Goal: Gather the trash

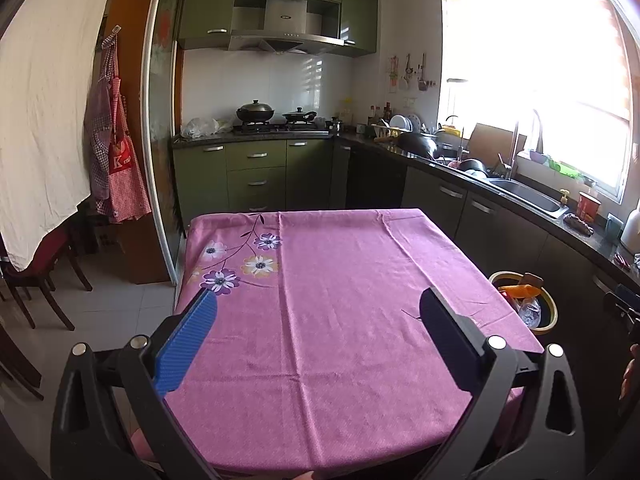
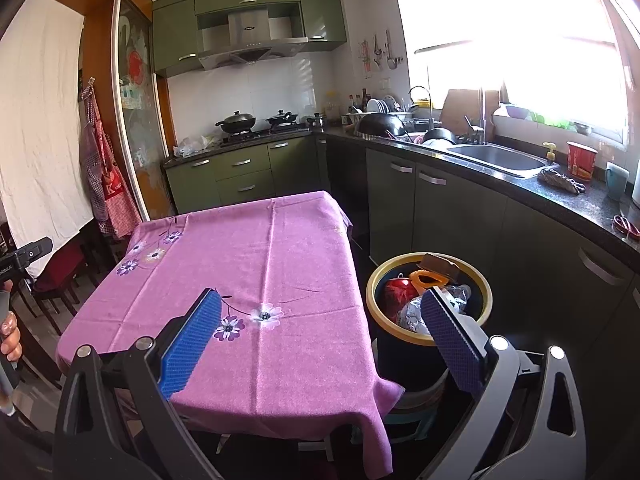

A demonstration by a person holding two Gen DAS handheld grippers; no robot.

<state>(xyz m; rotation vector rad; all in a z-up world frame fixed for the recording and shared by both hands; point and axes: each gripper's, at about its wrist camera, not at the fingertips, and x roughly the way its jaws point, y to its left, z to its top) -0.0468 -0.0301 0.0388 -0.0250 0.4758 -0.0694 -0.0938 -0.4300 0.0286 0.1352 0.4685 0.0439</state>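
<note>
My left tongs [image 1: 318, 312] and right tongs [image 2: 322, 318] both spread wide, empty, above bare pink flowered tablecloth [image 1: 340, 280]. Trash sits in yellow-rimmed round black bin [image 2: 374, 280] at my right tongs' three o'clock: red can [image 2: 396, 294], crumpled clear bottle [image 2: 412, 314]. Judgement: collection looks finished; next, scan for strays.

The worktop is covered by a pink-purple cloth [image 1: 344, 280] printed with purple, white and yellow flowers on thin dark stems. Blue textured pads [image 1: 188, 340] are carried on the black left tool [image 1: 318, 312]; the same blue on black is seen on the right tool [image 2: 320, 320]. A yellow rim is shown on the dark bin [image 2: 486, 304], with red, orange and silvery items inside. The cabinets [image 1: 256, 168] are coloured olive green. A red-and-white checked apron [image 1: 116, 152] is hung by the door.
</note>
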